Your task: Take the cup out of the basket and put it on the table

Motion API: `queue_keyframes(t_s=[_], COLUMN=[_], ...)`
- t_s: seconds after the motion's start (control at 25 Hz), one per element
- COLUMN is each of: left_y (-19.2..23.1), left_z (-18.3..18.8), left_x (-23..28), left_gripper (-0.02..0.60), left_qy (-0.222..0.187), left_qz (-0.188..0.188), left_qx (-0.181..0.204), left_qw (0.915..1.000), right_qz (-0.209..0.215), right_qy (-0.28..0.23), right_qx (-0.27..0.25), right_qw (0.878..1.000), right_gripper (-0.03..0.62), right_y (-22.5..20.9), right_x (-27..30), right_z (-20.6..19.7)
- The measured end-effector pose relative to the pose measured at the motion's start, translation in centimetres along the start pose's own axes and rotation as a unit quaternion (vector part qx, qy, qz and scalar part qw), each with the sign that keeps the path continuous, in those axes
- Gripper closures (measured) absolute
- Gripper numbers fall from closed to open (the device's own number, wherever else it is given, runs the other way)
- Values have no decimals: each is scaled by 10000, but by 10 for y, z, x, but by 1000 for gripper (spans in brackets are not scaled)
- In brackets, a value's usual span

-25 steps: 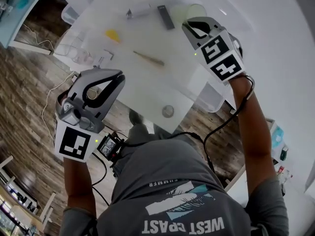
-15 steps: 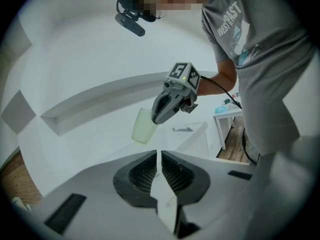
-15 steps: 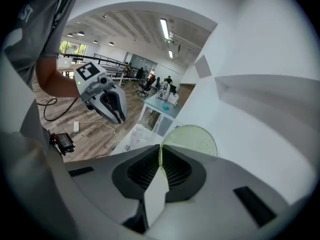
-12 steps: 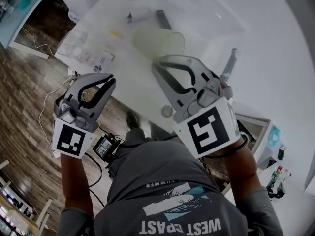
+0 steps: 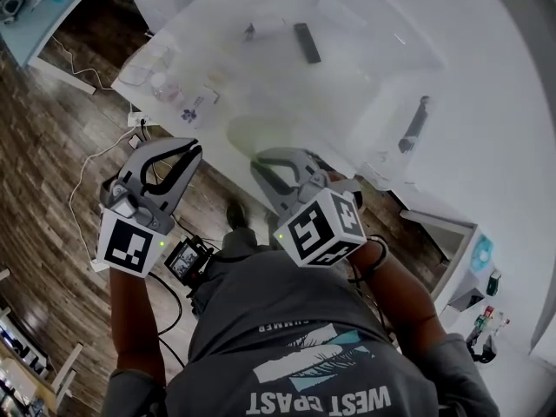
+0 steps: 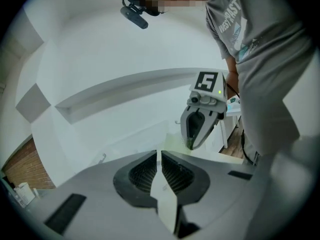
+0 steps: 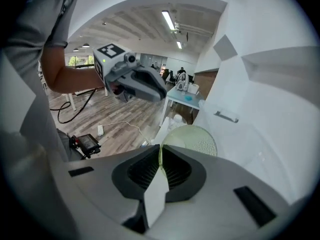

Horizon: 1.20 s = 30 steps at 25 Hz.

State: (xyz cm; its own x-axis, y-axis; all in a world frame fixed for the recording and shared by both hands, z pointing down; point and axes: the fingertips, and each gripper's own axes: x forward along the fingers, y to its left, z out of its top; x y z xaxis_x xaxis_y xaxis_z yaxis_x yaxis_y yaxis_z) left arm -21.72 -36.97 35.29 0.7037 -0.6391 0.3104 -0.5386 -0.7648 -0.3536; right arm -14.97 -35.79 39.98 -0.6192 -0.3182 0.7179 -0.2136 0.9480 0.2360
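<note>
A pale green translucent cup point(image 5: 248, 133) point(image 7: 196, 137) hangs over the white table's point(image 5: 287, 85) near edge, blurred in the head view. My right gripper point(image 5: 262, 165) point(image 7: 160, 150) is shut on the cup's rim; the thin wall sits between the pads. The left gripper point(image 5: 191, 150) point(image 6: 159, 155) is held left of it, beyond the table edge and over the wooden floor, jaws shut with nothing in them. In the left gripper view, the right gripper point(image 6: 200, 126) shows with a green tint of the cup below it. A clear plastic basket point(image 5: 387, 146) stands to the right.
A dark flat bar point(image 5: 306, 42) lies far on the table. A dark-handled tool point(image 5: 413, 122) rests by the clear basket. Clear containers point(image 5: 165, 81) crowd the table's left corner. A black device point(image 5: 189, 259) and cables lie on the floor by the person's legs.
My right gripper has come from the table's far right toward the near edge, carrying the cup with it. The left gripper has hardly moved.
</note>
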Motion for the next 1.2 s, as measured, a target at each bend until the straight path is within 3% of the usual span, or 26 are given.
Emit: queue_keyframes(t_s=[0.4,0.64,0.96,1.2], left_y=[-16,-21,-26,-32], left_z=[-15,-18,-17,-11], left_x=[-12,-17,-25,-32], left_gripper=[560,560,560,560], left_qy=[-43,7,-25,-67], left_qz=[91,58,123,127], left_qx=[-345,-376,-446,-356], left_qw=[9994,9993,9989,9993], right_qz=[685,936,875,543], right_qy=[1339,1999,2475,2167], right_qx=[312,258,1,79], right_qw=[9881,9750,9649,9747], right_gripper=[565,565,565,516], right_y=[36,46,44,34], right_x=[98,131,141,127], right_z=[-120,-163,-170,-151])
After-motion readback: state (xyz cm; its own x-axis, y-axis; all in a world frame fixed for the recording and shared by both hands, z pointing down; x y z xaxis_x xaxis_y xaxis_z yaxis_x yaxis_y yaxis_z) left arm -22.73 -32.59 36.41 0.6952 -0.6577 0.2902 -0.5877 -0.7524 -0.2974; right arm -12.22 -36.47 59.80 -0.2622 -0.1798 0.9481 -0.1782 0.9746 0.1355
